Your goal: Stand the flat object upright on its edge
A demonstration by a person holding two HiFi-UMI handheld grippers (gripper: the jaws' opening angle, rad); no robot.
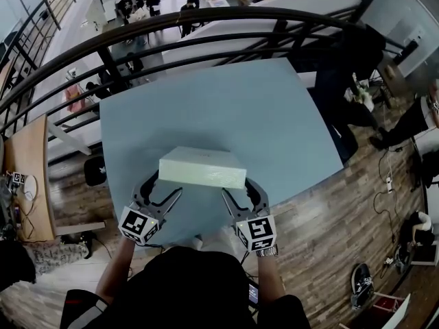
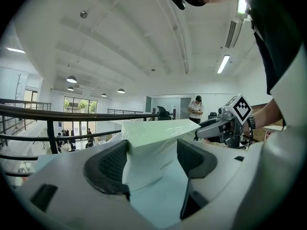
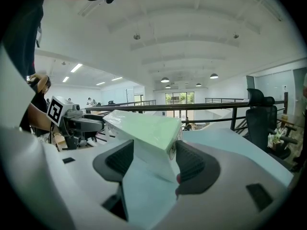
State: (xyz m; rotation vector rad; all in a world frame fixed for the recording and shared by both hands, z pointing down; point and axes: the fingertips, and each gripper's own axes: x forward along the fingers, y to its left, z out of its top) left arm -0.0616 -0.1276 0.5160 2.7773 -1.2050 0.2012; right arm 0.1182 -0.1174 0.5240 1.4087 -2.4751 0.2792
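Matte pale-blue counter (image 1: 274, 108) stands beside a curved black metal railing (image 1: 206, 29), above a wood-plank floor (image 1: 329, 218). Near the counter's front edge lies the flat box (image 1: 202, 164), a pale green rectangular slab with crisp corners, wrapped in glossy clear film. The left tool (image 1: 162, 187), jaws apart, straddles the box's near left corner between ribbed black pads. The right tool (image 1: 240, 187), also spread, straddles the near right corner.
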